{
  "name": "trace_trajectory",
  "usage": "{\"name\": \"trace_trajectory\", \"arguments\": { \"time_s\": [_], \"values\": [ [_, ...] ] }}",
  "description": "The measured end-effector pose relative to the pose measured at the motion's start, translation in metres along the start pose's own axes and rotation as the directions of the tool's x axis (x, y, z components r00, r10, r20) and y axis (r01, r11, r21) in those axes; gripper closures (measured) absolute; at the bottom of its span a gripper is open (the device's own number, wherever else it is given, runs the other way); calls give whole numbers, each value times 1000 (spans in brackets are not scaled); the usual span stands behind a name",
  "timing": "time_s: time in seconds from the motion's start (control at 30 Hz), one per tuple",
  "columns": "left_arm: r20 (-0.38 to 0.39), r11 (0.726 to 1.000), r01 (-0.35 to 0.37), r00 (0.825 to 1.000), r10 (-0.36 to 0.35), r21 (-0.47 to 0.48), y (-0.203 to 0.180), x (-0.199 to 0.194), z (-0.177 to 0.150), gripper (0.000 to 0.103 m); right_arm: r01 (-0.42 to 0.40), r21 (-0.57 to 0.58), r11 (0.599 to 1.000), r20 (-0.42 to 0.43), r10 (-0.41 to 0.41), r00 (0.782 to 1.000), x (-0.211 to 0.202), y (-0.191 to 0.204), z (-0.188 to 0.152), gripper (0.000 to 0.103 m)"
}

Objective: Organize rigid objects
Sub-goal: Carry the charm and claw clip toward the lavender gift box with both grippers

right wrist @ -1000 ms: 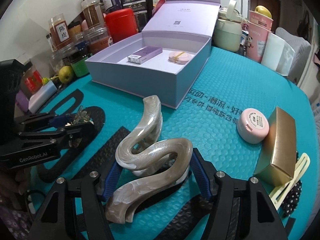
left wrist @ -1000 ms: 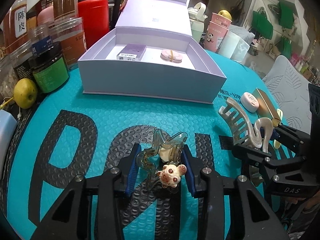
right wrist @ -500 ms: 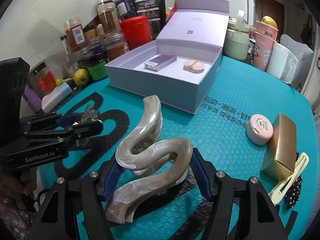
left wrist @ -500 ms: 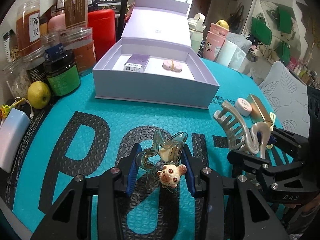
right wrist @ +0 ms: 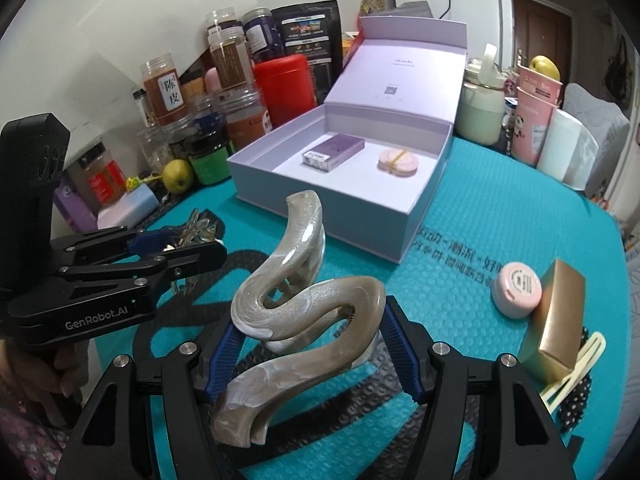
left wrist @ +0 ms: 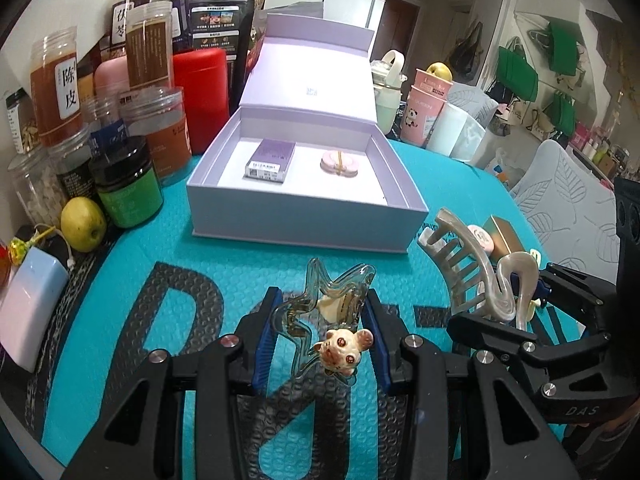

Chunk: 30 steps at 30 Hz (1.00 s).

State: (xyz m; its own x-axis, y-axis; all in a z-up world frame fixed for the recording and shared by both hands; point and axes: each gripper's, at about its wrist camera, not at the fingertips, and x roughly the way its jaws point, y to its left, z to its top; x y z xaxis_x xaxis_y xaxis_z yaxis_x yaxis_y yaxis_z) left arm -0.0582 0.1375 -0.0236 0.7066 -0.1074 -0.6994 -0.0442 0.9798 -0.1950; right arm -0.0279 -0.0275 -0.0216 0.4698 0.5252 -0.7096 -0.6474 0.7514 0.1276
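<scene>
My left gripper [left wrist: 322, 334] is shut on a clear wavy hair claw with a small bear charm [left wrist: 334, 320], held above the teal mat. My right gripper [right wrist: 310, 344] is shut on a large beige marbled hair claw [right wrist: 296, 300]; it also shows in the left wrist view [left wrist: 476, 276], to the right of the left gripper. The open lilac box [left wrist: 304, 216] stands ahead of both, holding a purple carton [left wrist: 270, 160] and a pink round compact [left wrist: 340, 162]. In the right wrist view the box [right wrist: 340, 216] is ahead, slightly left, and the left gripper [right wrist: 200, 248] is at the left.
Jars, a red canister [left wrist: 200, 96] and a yellow-green apple [left wrist: 83, 224] crowd the back left. Cups and a mint bottle [right wrist: 482, 108] stand back right. A pink round case [right wrist: 516, 290], gold box [right wrist: 558, 320] and cream hair clip [right wrist: 576, 376] lie on the mat at right.
Both grippers have risen and drawn back from the box with their claws still held; the box looks smaller and more of its inside shows.
</scene>
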Motion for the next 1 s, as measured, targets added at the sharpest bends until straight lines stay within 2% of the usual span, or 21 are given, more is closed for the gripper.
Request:
{"name": "trace_trajectory", "arguments": {
  "time_s": [0.47, 0.73, 1.0],
  "values": [
    [41, 1000, 4, 999, -5, 29, -1, 4, 42, 63, -31, -21, 999, -1, 31, 1000, 4, -7, 42, 37],
    [66, 999, 15, 998, -17, 33, -2, 15, 68, 63, -43, -37, 998, 35, 44, 998, 9, -17, 74, 37],
    [93, 997, 1, 996, -8, 76, -3, 30, 98, 63, -30, -42, 999, 65, 32, 997, 21, -31, 101, 37]
  ]
}}
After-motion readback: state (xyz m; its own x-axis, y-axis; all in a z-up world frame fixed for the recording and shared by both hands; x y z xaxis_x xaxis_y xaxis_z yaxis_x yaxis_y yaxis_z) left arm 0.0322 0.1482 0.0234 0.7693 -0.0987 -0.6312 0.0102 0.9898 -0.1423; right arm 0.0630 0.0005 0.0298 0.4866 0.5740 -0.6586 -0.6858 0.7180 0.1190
